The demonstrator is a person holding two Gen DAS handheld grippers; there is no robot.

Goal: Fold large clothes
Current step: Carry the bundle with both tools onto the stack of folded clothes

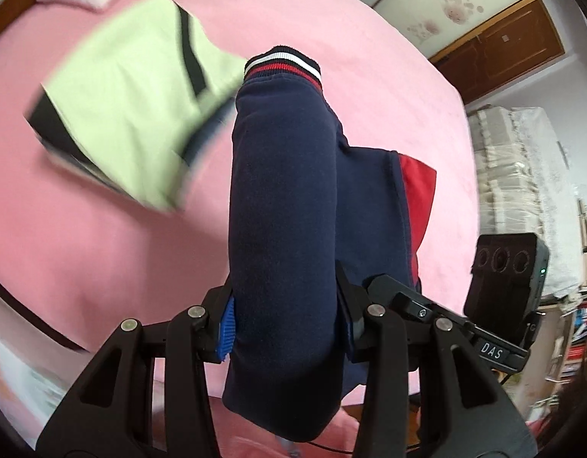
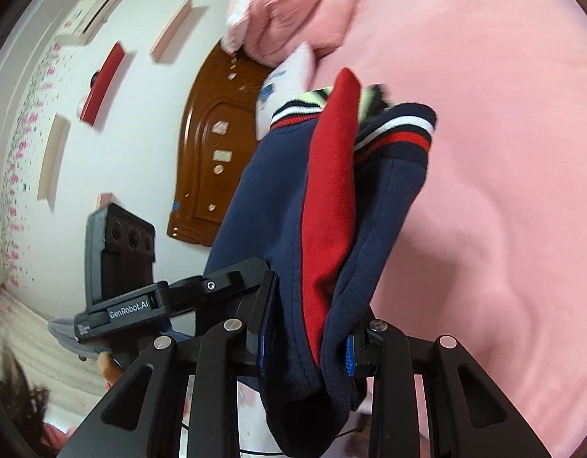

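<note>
A navy sweatshirt (image 1: pixel 283 198) with a red panel and red-white striped cuffs is held up over a pink bed (image 1: pixel 102 236). My left gripper (image 1: pixel 285 328) is shut on a thick navy fold of it, the striped cuff (image 1: pixel 282 63) hanging ahead. My right gripper (image 2: pixel 306 347) is shut on another part of the same sweatshirt (image 2: pixel 373 213), where the red panel (image 2: pixel 327 206) shows between navy layers. The right gripper also shows in the left wrist view (image 1: pixel 400 297), close beside the left one.
A folded pale green garment with black stripes (image 1: pixel 125 103) lies on the bed behind. Pink pillows (image 2: pixel 293 11) and a brown wooden headboard (image 2: pixel 209 145) stand at the bed's end. Stacked covered goods (image 1: pixel 522 191) stand to the right of the bed.
</note>
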